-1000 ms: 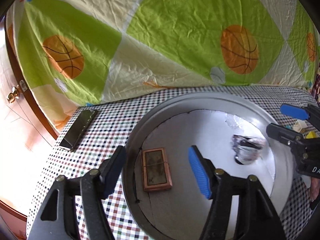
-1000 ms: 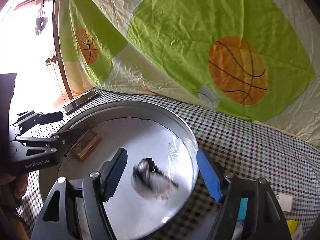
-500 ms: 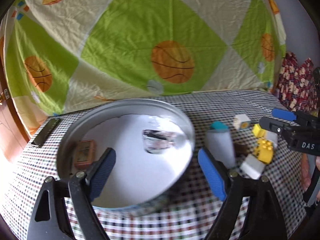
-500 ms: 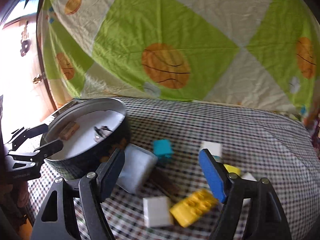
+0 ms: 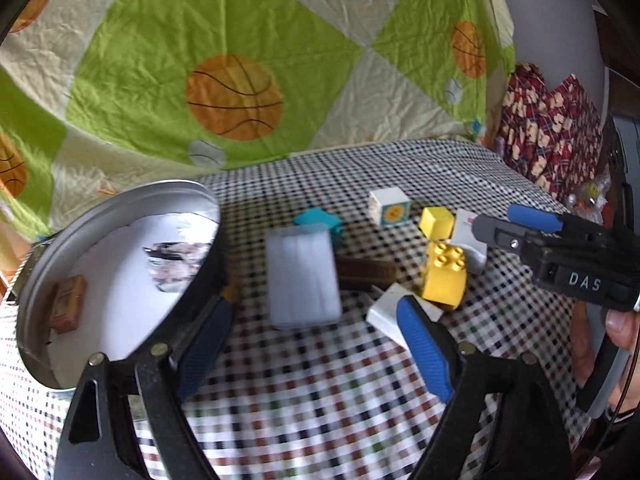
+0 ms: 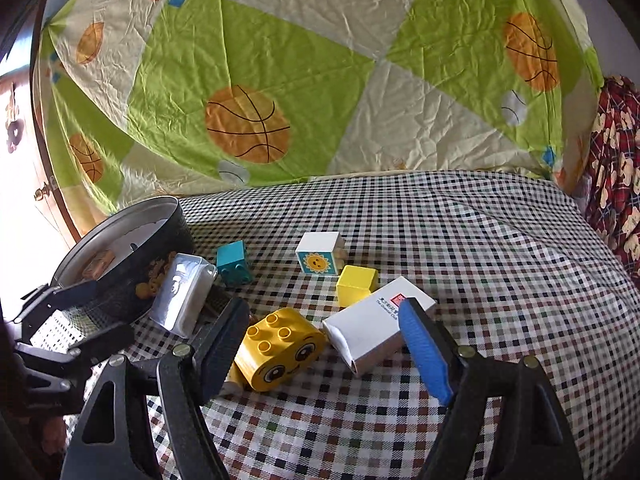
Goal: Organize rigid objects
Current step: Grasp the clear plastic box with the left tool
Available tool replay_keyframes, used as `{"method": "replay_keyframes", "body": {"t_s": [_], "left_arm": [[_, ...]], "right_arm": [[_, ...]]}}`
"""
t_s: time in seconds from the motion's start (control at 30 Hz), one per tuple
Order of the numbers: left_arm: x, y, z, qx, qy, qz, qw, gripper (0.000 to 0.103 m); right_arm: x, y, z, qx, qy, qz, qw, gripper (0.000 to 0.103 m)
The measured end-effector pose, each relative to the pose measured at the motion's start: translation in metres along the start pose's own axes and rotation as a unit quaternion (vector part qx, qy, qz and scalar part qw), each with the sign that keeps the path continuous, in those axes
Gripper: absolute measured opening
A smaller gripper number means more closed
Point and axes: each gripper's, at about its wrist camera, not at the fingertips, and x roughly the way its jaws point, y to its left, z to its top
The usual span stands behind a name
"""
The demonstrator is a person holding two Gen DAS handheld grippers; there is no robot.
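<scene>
A round metal tin at the left holds a small brown framed tile and a crumpled shiny object. On the checked cloth lie a clear plastic box, a teal brick, a white sun cube, a yellow cube, a yellow face brick, a white carton and a dark brown bar. My left gripper is open and empty just short of the plastic box. My right gripper is open and empty over the face brick and carton.
A green and cream basketball-print sheet hangs behind the table. A red patterned cloth lies at the far right. The checked tablecloth stretches to the right of the objects.
Both grippers have swung right, away from the tin, toward the loose blocks. The crumpled shiny object now rests in the tin. Both stay open.
</scene>
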Motion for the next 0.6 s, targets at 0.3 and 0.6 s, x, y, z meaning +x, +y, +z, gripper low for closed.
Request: {"method": "replay_keyframes", "body": {"t_s": [0.3, 0.6], "left_arm": [[0.047, 0.002, 0.008, -0.024, 0.051, -0.006, 0.9984, 0.078], [0.069, 0.008, 0.009, -0.04, 0.073, -0.025, 0.9962, 0.064]], "right_arm": [[0.0, -0.001, -0.008, 0.002, -0.011, 0.003, 1.0, 0.079], [0.001, 0.004, -0.008, -0.009, -0.007, -0.004, 1.0, 0.079]]}}
